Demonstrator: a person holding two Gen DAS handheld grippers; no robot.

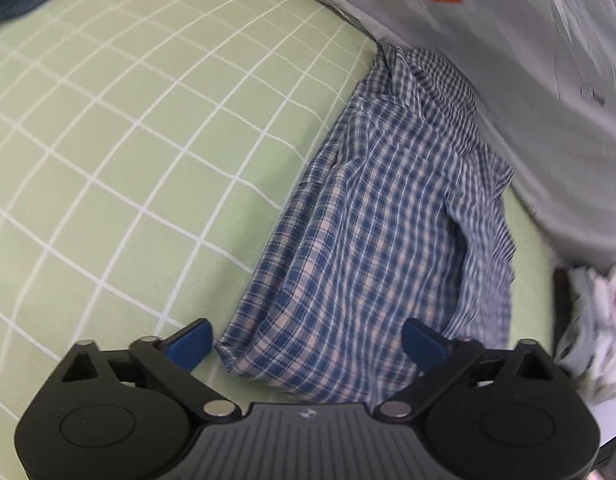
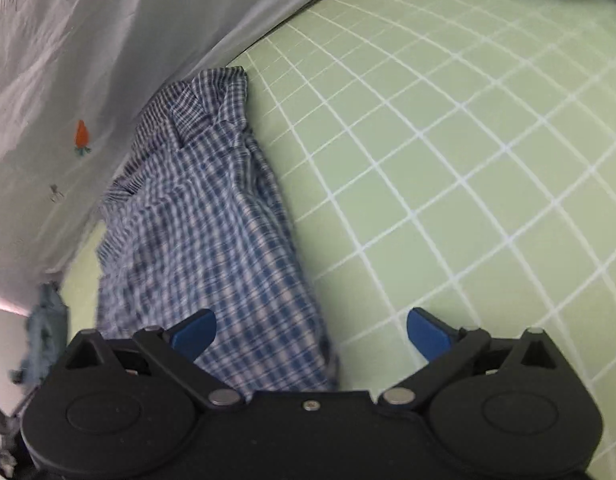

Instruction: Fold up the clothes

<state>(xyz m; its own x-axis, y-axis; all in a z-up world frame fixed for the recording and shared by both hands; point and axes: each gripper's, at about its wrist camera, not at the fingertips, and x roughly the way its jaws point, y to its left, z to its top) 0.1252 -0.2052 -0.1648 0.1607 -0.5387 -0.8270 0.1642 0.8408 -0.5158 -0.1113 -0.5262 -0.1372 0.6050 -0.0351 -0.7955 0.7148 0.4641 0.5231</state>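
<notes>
Left wrist view: plaid shirt [image 1: 371, 220] lies folded lengthwise mid-frame on the green grid bed sheet [image 1: 128, 140], left gripper [image 1: 306, 344] and right gripper [image 2: 311, 334] jaws spread, holding nothing; next probably pinch the near hem corners for a cross fold.

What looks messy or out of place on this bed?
The blue plaid shirt is bunched in a rumpled, uneven strip along the grey bedding, its collar crumpled at the far end, not laid flat on the green checked sheet. Both tongs hang open above it, holding nothing.
</notes>
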